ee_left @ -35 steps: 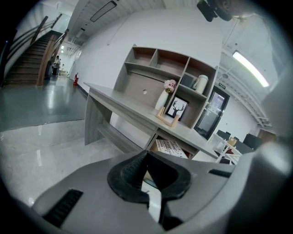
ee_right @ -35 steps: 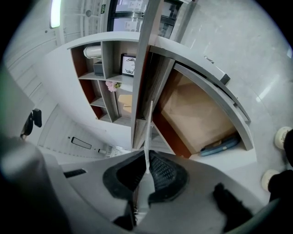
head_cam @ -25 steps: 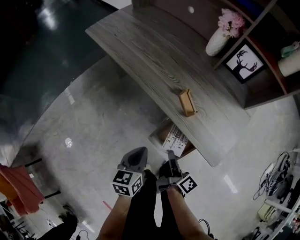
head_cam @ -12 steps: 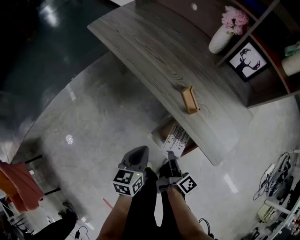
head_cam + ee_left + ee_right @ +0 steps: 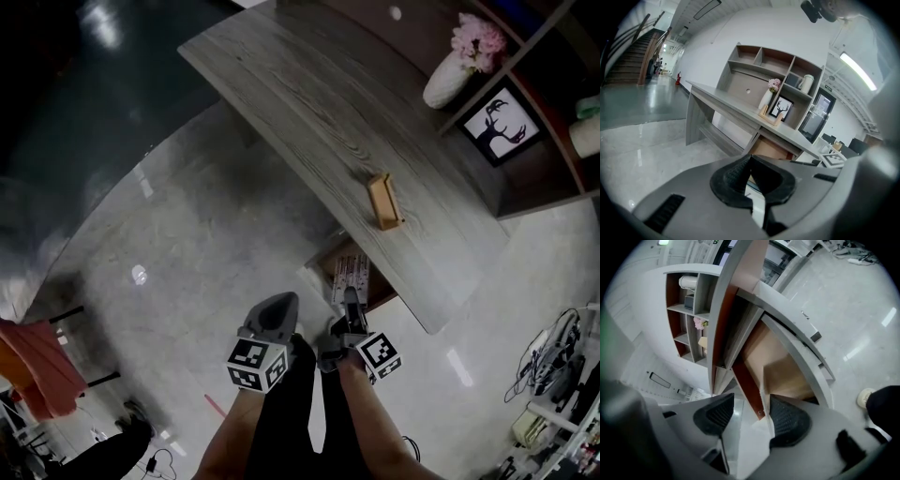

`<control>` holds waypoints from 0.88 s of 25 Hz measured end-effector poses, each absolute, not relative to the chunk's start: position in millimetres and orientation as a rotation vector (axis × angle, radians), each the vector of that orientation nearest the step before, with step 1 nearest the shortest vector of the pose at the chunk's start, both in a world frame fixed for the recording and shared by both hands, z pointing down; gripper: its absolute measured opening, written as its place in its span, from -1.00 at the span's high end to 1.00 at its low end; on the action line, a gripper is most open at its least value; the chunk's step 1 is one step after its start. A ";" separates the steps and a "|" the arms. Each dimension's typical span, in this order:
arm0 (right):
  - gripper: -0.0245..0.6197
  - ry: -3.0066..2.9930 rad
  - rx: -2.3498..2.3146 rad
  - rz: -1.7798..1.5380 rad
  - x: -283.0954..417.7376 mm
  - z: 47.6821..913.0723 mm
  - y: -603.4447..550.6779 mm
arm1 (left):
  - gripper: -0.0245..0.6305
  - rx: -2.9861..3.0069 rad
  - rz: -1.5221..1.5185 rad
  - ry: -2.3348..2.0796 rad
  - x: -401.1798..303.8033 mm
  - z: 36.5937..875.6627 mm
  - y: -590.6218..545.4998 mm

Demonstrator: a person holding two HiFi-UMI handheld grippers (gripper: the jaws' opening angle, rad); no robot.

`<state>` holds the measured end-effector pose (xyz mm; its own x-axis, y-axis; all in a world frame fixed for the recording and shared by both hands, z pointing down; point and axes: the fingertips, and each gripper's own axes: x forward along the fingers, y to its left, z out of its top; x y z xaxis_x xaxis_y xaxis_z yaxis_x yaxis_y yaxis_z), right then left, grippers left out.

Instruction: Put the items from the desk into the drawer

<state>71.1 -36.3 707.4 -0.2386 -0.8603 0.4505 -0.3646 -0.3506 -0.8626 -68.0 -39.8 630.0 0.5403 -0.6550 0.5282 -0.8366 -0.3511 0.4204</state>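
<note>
Wooden tray (image 5: pixel 382 202) on desk (image 5: pixel 309 84), not yet stowed. Drawer (image 5: pixel 319 265) open below; our right gripper's (image 5: pixel 350 300) jaws just spread, drawer edge between them, ungripped. Our left gripper (image 5: pixel 274 309) closed, empty.

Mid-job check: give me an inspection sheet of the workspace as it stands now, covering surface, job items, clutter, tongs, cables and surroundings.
Surface: grey wood-grain desk, mostly bare.
Job's things: small wooden tray on the desk near its front edge; drawer open below, printed white item inside.
Clutter: nothing seen.
Tongs: left tongs shut, empty; right tongs open, jaws just opened, drawer's edge between them, pads not pressing.
Cables: tangle of cables on the floor at right.
Surroundings: shelving behind the desk with vase of pink flowers and framed deer picture; orange cloth at left.
</note>
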 end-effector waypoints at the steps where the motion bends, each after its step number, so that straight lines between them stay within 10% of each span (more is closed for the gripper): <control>1: 0.18 1.426 -1.636 -1.629 75.9 711.3 -31.4 | 0.89 2.116 0.352 -1.199 -67.4 629.2 -40.5; 22: 0.18 1.476 -1.706 -1.550 104.3 663.9 -4.6 | 0.89 2.174 0.314 -1.196 -48.8 584.6 -31.3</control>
<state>104.3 -4.6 663.9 -0.1738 -0.8680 0.4651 -0.4218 -0.3612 -0.8316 -48.8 -31.3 584.6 0.5594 -0.6741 0.4824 -0.8240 -0.3893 0.4116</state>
